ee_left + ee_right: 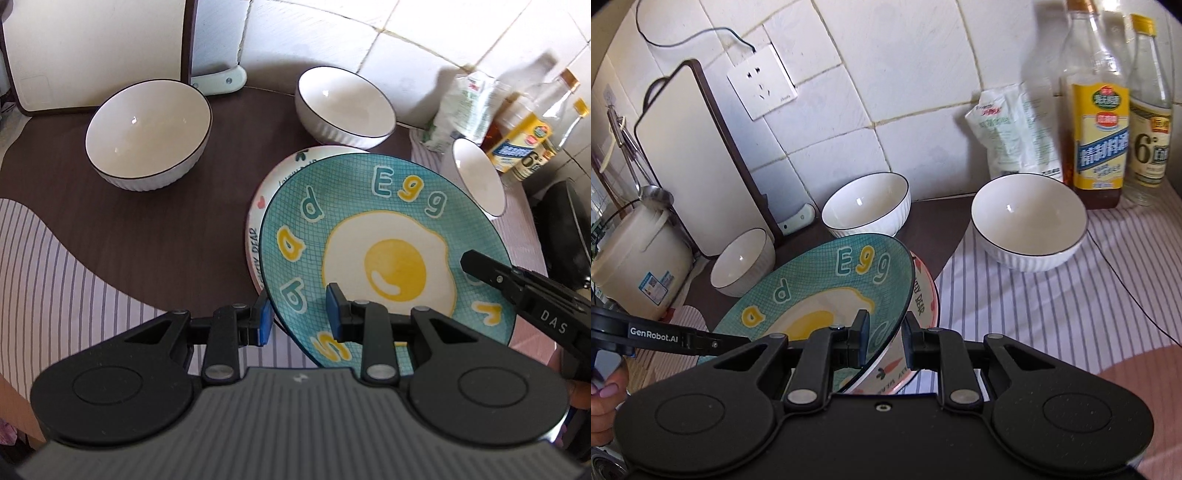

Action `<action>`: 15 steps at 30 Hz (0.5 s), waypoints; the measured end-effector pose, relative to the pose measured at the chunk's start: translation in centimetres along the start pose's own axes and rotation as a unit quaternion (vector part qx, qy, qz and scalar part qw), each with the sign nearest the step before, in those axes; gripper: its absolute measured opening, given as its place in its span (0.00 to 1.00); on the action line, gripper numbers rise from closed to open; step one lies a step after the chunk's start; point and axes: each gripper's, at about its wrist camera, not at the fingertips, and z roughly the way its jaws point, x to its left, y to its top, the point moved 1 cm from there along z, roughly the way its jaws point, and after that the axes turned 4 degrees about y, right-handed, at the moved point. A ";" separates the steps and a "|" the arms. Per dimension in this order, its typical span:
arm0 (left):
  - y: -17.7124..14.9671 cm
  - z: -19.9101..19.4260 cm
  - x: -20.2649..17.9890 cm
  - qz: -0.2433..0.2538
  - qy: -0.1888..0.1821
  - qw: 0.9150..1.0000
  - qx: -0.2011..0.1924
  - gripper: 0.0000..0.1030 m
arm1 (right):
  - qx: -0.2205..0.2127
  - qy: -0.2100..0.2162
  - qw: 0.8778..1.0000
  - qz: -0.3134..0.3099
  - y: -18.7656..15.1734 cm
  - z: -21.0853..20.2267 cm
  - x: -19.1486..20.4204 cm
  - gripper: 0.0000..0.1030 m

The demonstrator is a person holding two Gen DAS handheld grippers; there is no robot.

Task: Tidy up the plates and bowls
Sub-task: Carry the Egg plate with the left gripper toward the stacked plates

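Both claws are clamped on the same item. Left gripper (300, 315) has its blue pads astride the near rim of the teal egg plate (388, 236), one pad under the edge and one on the face. Right gripper (884, 341) pinches the opposite rim of that plate, jaws narrow and pressing on the ceramic.

Position of the work: the egg plate is held tilted, directly above a white lettered plate (255, 225) that lies on the brown mat (166, 221). In the right wrist view the held plate's lower edge sits very close to the lettered plate; whether they touch cannot be settled from either view.

Remaining items: three white ribbed bowls stand apart, a large bowl (147, 133) on the mat, a second bowl (343, 107) near the tiled wall, a third bowl (1028, 221) on the striped cloth (1052, 295). None are nested.

Assessment: the step in hand appears to be stacking the egg plate onto the lettered plate. Plates near done; bowls untouched.

Next move, as judged: level the plate, centre it over the one below, lower until seated, then release both grips together. Uneven release risks the rim skidding or chipping. Bottles (1095, 122) stand close to the right side; clearance needs watching on withdrawal.
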 end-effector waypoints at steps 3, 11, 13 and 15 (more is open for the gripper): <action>0.5 0.8 0.3 -0.001 0.005 1.000 0.003 0.27 | 0.010 -0.003 1.000 -0.001 0.3 1.2 -0.3 0.23; 1.1 1.9 0.6 0.003 0.015 1.000 0.017 0.27 | 0.038 -0.012 0.999 -0.002 0.5 3.4 -0.8 0.23; 1.1 2.1 0.7 0.001 0.016 1.000 0.018 0.27 | 0.045 -0.013 0.999 0.003 0.6 3.7 -0.9 0.23; 1.0 2.1 0.6 0.005 0.020 1.000 0.014 0.27 | 0.050 -0.015 0.999 0.008 0.7 4.0 -0.9 0.23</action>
